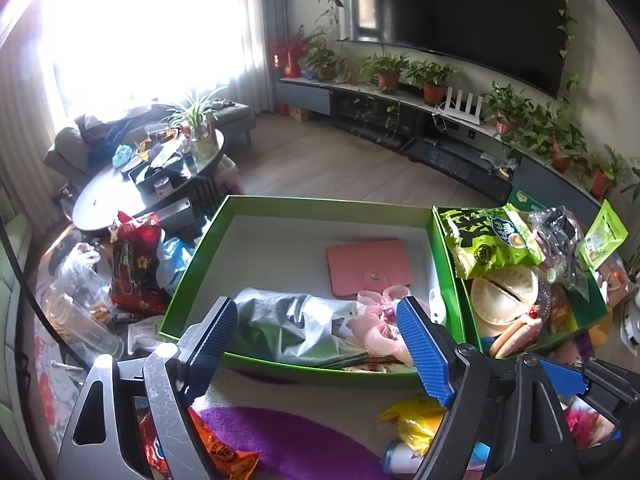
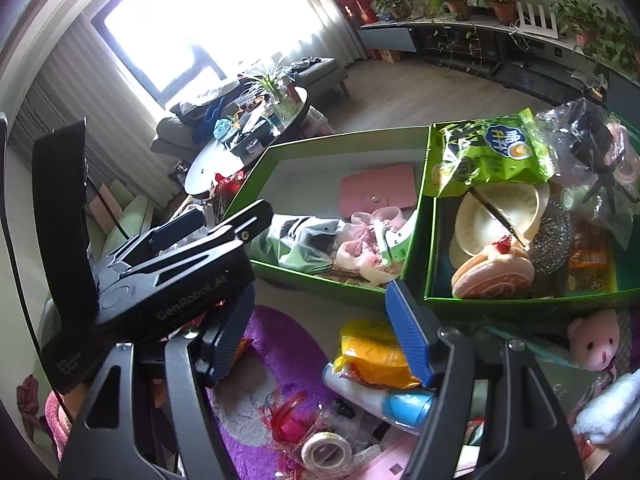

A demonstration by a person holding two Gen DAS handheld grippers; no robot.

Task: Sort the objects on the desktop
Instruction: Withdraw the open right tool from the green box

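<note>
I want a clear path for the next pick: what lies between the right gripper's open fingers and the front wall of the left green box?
In the right wrist view, only bare pale cloth and the purple mat's edge lie between the right gripper and the left green box.

**Black frames, blue ribbed pads**

The left hand-held gripper [image 1: 316, 344] has two fingers faced with blue ribbed pads [image 1: 424, 352]; at 7 o'clock in its own view the finger mounts look scratched silver-grey metal with triangular cut-outs, at 5 o'clock black with round screw heads. The right hand-held gripper [image 2: 320, 340] shows the same blue ribbed pads on dark grey arms with triangular openings and small screws. At 9 o'clock in the right view the left unit's black body bears pale "GenRobot.AI" lettering and a thin black cable.
</note>
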